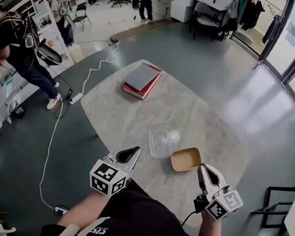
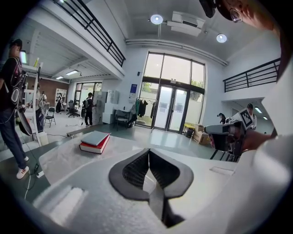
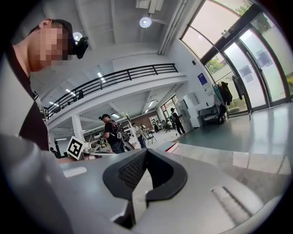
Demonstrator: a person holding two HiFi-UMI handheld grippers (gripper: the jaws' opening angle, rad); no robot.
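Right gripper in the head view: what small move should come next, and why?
Probably open the tongs of the right gripper and ease them forward to the near rim of the tan container. The tongs are shut on nothing, and this gripper hangs just short of the container, not touching it. The clear lid lies beside it.

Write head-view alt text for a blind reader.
Two hand-held claws, the left claw and the right claw, both shut and empty, hover at the near edge of a pale table. Just beyond them lie a clear plastic container and a tan tray; stacked books sit farther off.
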